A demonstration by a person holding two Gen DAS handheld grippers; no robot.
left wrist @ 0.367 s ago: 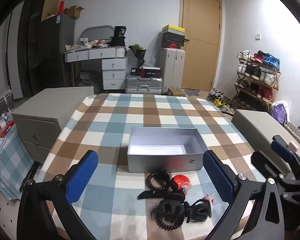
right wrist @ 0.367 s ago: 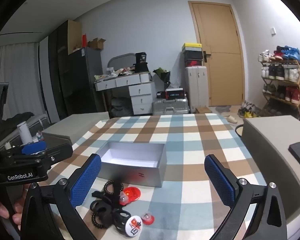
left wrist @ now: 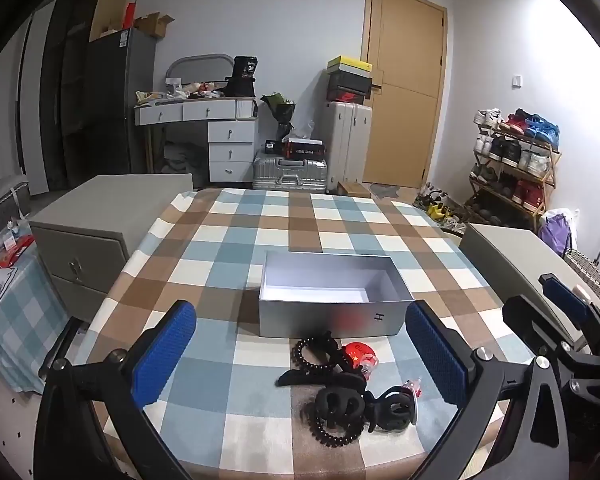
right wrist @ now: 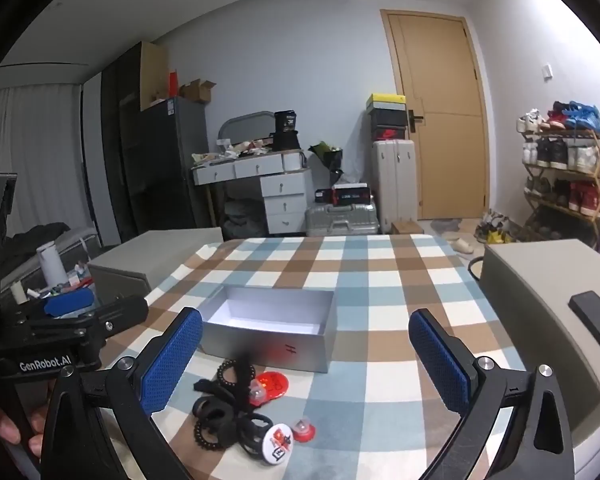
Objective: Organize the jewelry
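Carefully now: from your left wrist camera, the left tool (left wrist: pixel 300 356) gapes wide with nothing between its pads. The pile of hair ties and clips (left wrist: pixel 346 394) lies tangled on the table (left wrist: pixel 228 248), just short of the grey box (left wrist: pixel 332 312) at twelve o'clock. Pinch one coil and its neighbours will likely drag along, or the red badge (left wrist: pixel 356 350) may skid away.

From your right wrist camera, the right tool (right wrist: pixel 306 364) is likewise spread and empty. The pile sits toward eight o'clock, well off centre, with the white badge (right wrist: pixel 278 442) near the table edge; a careless nudge could knock it off.
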